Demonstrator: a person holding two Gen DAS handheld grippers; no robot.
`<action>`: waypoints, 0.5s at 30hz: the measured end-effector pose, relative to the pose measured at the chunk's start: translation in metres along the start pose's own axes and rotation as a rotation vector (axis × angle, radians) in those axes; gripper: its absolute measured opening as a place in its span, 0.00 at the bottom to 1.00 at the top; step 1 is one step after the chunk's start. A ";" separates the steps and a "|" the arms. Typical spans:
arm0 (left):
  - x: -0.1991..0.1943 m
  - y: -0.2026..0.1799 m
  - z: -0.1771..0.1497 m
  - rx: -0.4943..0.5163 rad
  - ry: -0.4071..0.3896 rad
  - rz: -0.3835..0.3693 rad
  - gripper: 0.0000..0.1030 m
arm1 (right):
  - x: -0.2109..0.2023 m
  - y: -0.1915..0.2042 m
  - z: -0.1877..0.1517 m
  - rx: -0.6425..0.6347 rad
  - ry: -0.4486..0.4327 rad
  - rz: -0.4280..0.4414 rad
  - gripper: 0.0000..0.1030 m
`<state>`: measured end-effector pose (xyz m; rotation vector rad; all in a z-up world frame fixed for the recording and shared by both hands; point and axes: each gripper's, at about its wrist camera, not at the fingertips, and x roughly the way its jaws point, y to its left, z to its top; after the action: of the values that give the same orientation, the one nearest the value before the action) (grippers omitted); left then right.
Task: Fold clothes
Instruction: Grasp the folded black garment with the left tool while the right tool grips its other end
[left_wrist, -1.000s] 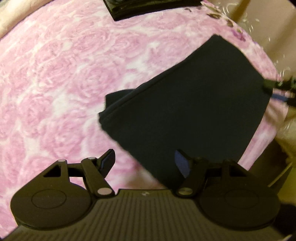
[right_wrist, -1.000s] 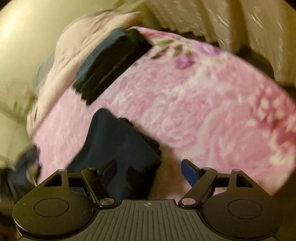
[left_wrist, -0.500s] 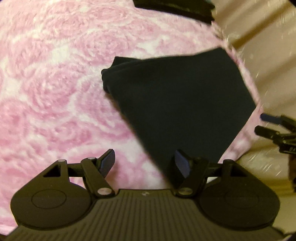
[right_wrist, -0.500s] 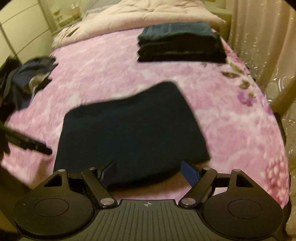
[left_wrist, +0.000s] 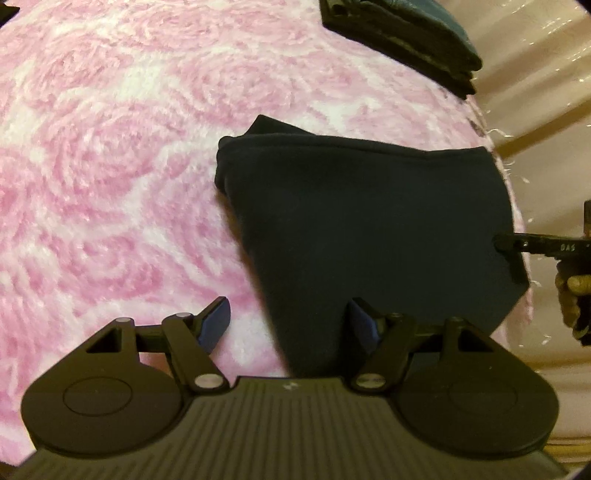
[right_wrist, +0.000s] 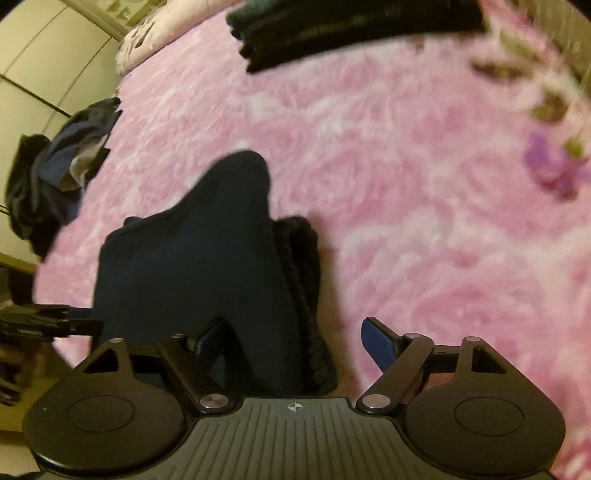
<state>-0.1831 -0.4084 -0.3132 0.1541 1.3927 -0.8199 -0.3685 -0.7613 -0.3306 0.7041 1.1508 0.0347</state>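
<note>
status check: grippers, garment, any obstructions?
Left gripper open, right gripper open, both empty. Dark folded garment flat on pink blanket. Folded stack beyond, clear of it.

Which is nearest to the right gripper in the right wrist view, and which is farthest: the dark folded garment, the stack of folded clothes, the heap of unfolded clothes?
1. Dark folded garment: directly at the right gripper, between its open jaws.
2. Heap of unfolded clothes: far left, at the blanket's edge.
3. Stack of folded clothes: at the top, farthest away.
</note>
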 end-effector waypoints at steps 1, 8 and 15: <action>0.000 -0.003 0.000 0.003 0.001 0.021 0.68 | 0.001 -0.006 0.000 0.014 0.006 0.026 0.77; 0.005 -0.026 0.004 0.045 0.040 0.155 0.69 | -0.001 -0.012 -0.001 0.039 0.008 0.073 0.77; 0.011 -0.047 0.008 0.100 0.080 0.254 0.71 | 0.003 -0.019 -0.004 0.079 0.032 0.141 0.59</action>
<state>-0.2048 -0.4511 -0.3049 0.4367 1.3734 -0.6773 -0.3772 -0.7733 -0.3443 0.8568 1.1364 0.1205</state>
